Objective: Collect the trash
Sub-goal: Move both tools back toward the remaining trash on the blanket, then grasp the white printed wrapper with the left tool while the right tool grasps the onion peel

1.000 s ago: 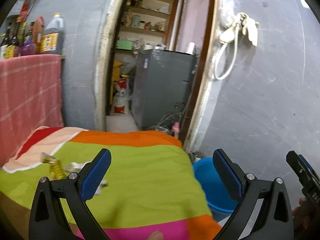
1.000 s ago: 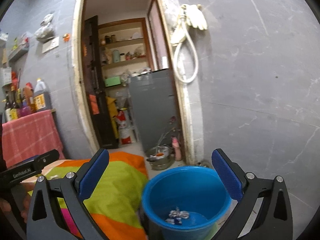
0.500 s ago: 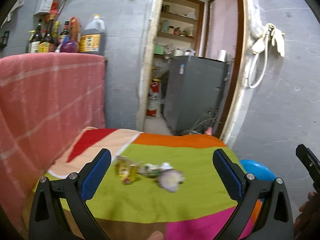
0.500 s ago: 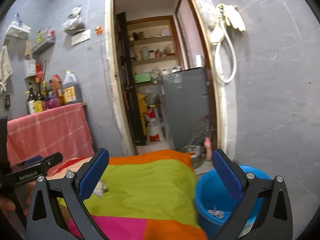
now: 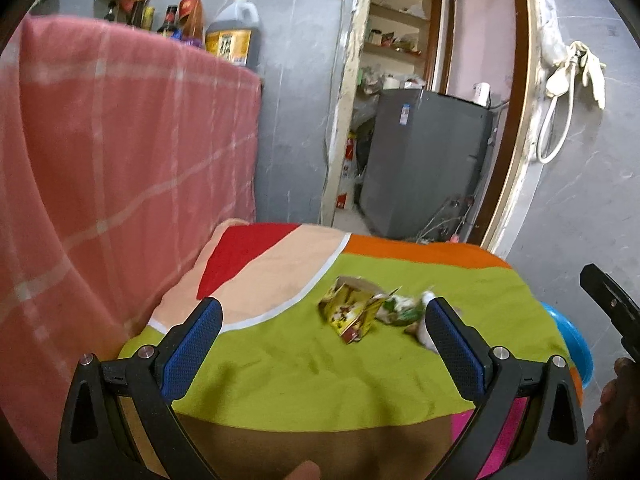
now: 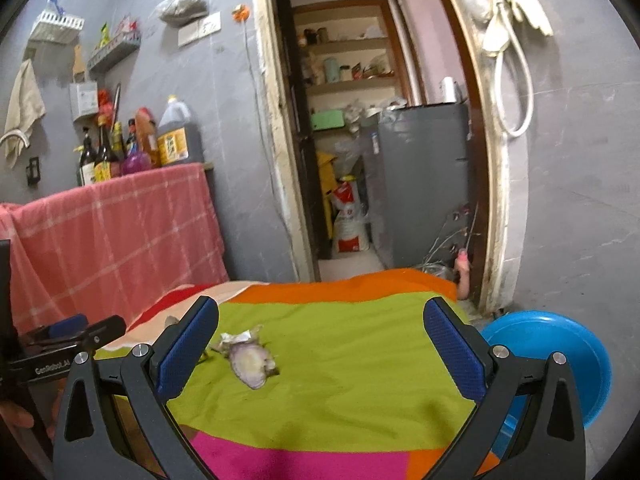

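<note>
On bright cloth (image 5: 280, 360) — crumpled wrappers (image 5: 352, 312) between spread left fingers (image 5: 192, 344); right fingers (image 6: 452, 344) spread too — empty.

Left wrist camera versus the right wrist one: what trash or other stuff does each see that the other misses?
Only the left wrist view shows the yellow snack carton and the green wrapper beside it. Only the right wrist view shows the beige towel hanging on the wall and the purplish onion peel clearly. Both show the striped cloth, the blue bucket, the oil jug and the grey fridge.
</note>
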`<state>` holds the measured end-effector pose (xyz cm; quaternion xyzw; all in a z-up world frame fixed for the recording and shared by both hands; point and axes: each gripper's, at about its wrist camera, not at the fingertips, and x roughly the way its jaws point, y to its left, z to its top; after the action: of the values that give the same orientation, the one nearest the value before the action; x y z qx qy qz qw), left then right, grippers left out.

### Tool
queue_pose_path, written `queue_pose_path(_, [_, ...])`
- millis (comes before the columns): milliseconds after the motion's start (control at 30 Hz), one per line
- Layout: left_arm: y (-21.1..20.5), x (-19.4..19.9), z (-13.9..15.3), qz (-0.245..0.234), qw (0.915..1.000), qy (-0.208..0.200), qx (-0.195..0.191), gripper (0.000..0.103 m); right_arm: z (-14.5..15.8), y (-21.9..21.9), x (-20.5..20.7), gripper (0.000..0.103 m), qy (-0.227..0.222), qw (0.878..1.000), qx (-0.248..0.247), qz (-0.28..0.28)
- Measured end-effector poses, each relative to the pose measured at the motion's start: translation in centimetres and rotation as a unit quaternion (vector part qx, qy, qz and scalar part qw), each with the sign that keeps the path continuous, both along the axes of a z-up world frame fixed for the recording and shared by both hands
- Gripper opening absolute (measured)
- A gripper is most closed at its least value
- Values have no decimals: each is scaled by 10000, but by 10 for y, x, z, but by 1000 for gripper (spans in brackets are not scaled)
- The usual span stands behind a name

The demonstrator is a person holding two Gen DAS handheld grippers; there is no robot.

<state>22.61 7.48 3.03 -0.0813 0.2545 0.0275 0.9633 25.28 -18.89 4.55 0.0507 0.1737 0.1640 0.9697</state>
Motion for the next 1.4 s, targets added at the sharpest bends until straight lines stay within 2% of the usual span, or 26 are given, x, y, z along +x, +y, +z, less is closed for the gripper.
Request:
queue_pose_path(200, [6, 12, -15, -152, 9995, 265, -95, 99, -13, 11, 19, 103, 257, 9994, -150, 165])
queue_pose_path(400, [-5, 28, -29, -459, 9973, 576, 30, 97, -26, 18, 36, 103, 570, 9979, -256, 187])
queue_pose_path(467, [-8, 37, -35, -507, 9957, 766, 64, 93, -30, 19, 44, 100, 733, 9967, -249, 243])
queue_pose_path(533, [-10, 47, -40, -561, 9938, 964, 15, 86, -35, 21, 52, 93, 912, 9950, -287, 304])
queue_pose_path(600, [-10, 55, -43, -595, 9923, 1086, -68, 84, -39, 24, 59, 85, 1089, 9927, -334, 386])
queue_pose_path(700, [-13, 67, -47, -660, 9902, 1226, -108, 82, -43, 28, 66, 79, 1269, 9901, -407, 436])
queue_pose_path(900, [-21, 85, -54, -705, 9865, 1476, -68, 57, -50, 39, 77, 71, 1559, 9845, -558, 581])
queue_pose_path(967, [-20, 87, -54, -634, 9870, 1477, -85, 55, -52, 41, 79, 70, 1624, 9831, -579, 621])
queue_pose_path(1067, [-19, 87, -54, -549, 9879, 1445, -85, 46, -53, 44, 81, 69, 1686, 9813, -608, 708])
queue_pose_path(1133, [-18, 87, -55, -549, 9874, 1483, -92, 32, -54, 47, 80, 68, 1687, 9806, -628, 776])
queue_pose_path(1400, [-15, 84, -51, -469, 9895, 1350, -204, 24, -57, 59, 78, 68, 1764, 9754, -728, 1105])
